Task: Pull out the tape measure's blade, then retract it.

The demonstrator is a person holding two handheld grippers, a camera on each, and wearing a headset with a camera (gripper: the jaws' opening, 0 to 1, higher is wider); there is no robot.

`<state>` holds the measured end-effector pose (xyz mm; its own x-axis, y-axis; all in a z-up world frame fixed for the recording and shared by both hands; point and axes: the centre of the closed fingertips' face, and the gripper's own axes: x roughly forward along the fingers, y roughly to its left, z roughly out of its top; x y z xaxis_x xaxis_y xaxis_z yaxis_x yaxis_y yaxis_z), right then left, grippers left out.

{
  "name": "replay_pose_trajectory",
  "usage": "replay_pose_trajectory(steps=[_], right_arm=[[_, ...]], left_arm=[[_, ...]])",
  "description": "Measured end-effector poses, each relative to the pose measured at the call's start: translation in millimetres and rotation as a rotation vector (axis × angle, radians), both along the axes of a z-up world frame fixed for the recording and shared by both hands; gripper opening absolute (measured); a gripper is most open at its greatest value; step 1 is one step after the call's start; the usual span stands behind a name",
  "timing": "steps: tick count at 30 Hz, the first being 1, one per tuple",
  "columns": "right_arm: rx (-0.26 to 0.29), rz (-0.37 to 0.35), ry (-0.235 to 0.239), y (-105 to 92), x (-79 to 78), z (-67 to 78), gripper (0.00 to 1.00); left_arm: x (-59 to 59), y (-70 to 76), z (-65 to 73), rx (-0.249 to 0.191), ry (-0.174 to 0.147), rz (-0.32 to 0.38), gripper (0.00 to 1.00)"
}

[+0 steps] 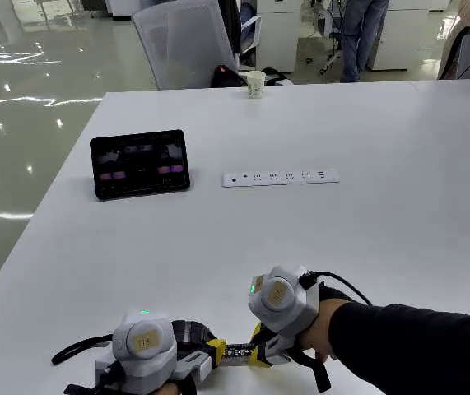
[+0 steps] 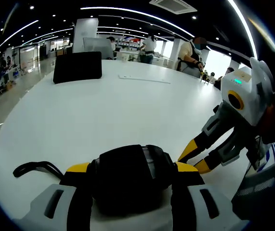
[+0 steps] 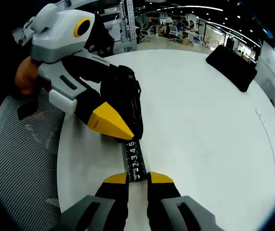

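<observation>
Nearest edge of smooth white table (image 1: 383, 164): noted black tape measure (image 2: 130, 185), rounded case with ribbed band, lying flat. Clamped from both sides by left gripper (image 2: 130, 167), yellow wedge tips pressed hard against case flanks. Thin black strap (image 2: 31, 168) looping from case onto table surface.

Just beside, drawn out a short way: narrow blade (image 3: 133, 159), dark with pale printed numerals 2 to 5, lying flat on table. Pinched at its free end by right gripper (image 3: 137, 179), yellow tips closed in on blade with no slack visible. Dark sleeve (image 1: 416, 346) reaching in behind that gripper. Both gripper bodies grey-white moulded plastic, rounded; small green light lit on each in head view.

Further out, mid-table: flat black tablet (image 1: 140, 163), propped at a tilt, screen lit. To its right, well apart: long white power strip (image 1: 280, 177), lying flat.

At far edge: small pale paper cup (image 1: 255, 84), upright.

Beyond table: grey-backed chair (image 1: 187, 41) and glossy, reflective floor (image 1: 20, 99).
</observation>
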<state>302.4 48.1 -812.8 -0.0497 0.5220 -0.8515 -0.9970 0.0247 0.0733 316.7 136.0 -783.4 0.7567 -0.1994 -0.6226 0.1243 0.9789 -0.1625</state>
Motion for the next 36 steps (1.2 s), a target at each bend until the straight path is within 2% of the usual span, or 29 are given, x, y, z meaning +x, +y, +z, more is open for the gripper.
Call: replay_pose_trajectory(steps=[5,27,36], right_arm=[[0.02,-0.013,0.011,3.6,1.2,0.1,0.11],[0.06,0.026,-0.004,23.5,-1.4,2.1,0.11],[0.076,0.029,0.004,29.3,-4.2,1.6,0.11]], left_arm=[[0.4,0.3,0.4,-0.005,-0.001,0.003,0.61],[2.0,1.8,0.6,-0.019,0.006,0.016,0.61],[0.5,2.6,-0.5,-0.022,0.009,0.021,0.61]])
